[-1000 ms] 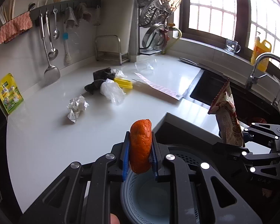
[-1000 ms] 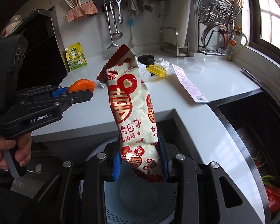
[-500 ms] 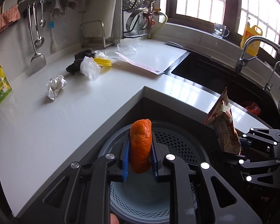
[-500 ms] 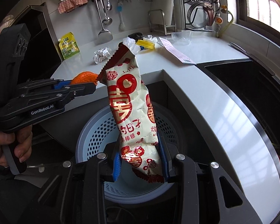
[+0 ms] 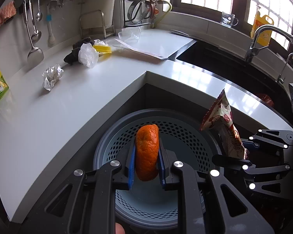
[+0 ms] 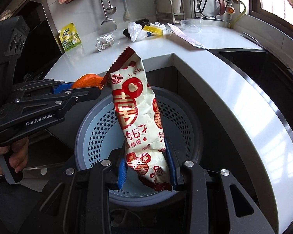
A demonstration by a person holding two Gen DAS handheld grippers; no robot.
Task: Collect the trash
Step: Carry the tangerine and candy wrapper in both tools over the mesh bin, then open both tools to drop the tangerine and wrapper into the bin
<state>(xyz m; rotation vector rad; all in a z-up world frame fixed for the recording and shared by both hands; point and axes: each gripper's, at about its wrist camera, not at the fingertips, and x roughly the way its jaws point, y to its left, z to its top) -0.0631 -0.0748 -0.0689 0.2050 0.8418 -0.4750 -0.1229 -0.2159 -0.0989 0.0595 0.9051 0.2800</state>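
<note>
With the left gripper (image 5: 146, 167) jaws pinching an orange peel (image 5: 147, 152) and the right gripper (image 6: 147, 167) jaws pinching a candy wrapper (image 6: 139, 117) above the bin (image 6: 91, 128) below them, neither is dropped yet, and foil (image 5: 52, 76), bags and paper remain on the desk (image 5: 48, 117) beyond.

We see a round basket (image 5: 107, 148) down low, in the corner where the counter (image 5: 58, 107) bends. Over the basket, our left gripper (image 5: 146, 162) pinches an orange peel (image 5: 147, 152). Our right gripper (image 6: 147, 170) pinches a snack bag (image 6: 138, 117) beside it. Far back on the counter lie a foil ball (image 5: 51, 76), a plastic bag (image 5: 87, 55) and a paper slip (image 5: 142, 48). The sink (image 5: 214, 62) sits on the right.
</note>
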